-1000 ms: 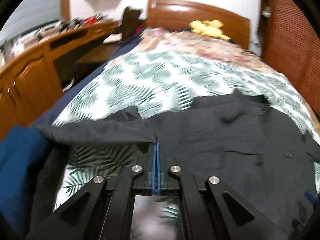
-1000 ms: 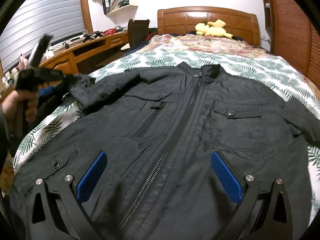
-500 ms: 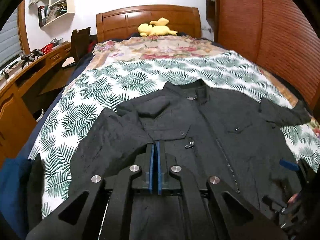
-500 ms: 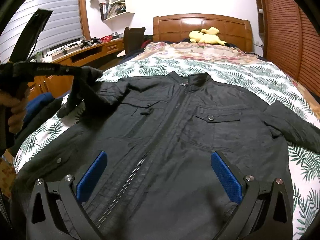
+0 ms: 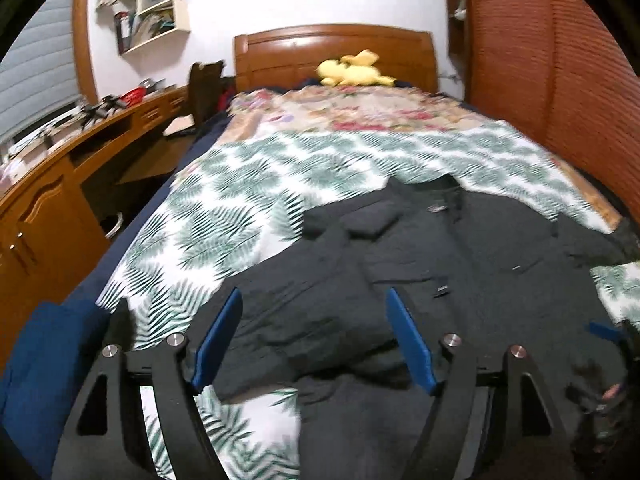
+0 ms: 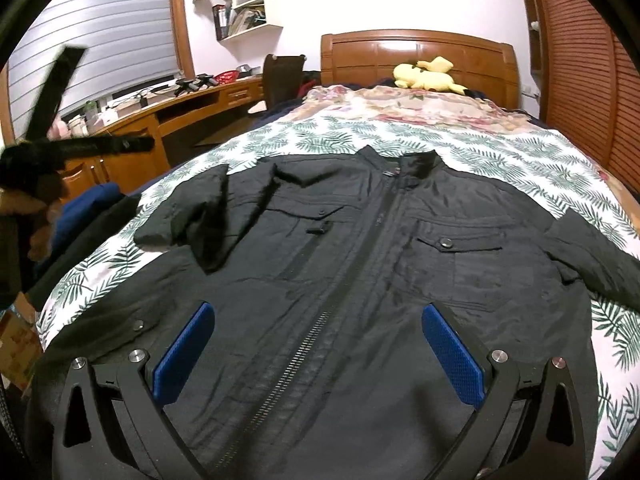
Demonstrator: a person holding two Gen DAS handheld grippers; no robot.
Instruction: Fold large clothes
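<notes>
Two views, one garment. Left wrist view: left gripper [image 5: 314, 340], blue pads spread apart and holding nothing, poised over the near left part of the black jacket [image 5: 460, 264]. Jacket lies front-up on the bed [image 5: 240, 216], on the leaf-print cover, collar toward the headboard [image 5: 332, 52]. Left sleeve [image 5: 320, 312] lies folded in over the jacket's front.

Right wrist view: right gripper [image 6: 318, 356], pads likewise apart and empty, over the jacket's hem either side of the zip [image 6: 320, 320]. Right sleeve [image 6: 592, 256] lies stretched out from the jacket toward the bed's edge, unfolded. Yellow plush toy [image 6: 428, 74] rests against the headboard, well apart from the jacket.

Handling note, as judgement: pinch the right sleeve near its cuff, carry it across the zip to mirror the left sleeve, and lay it flat before letting go.
</notes>
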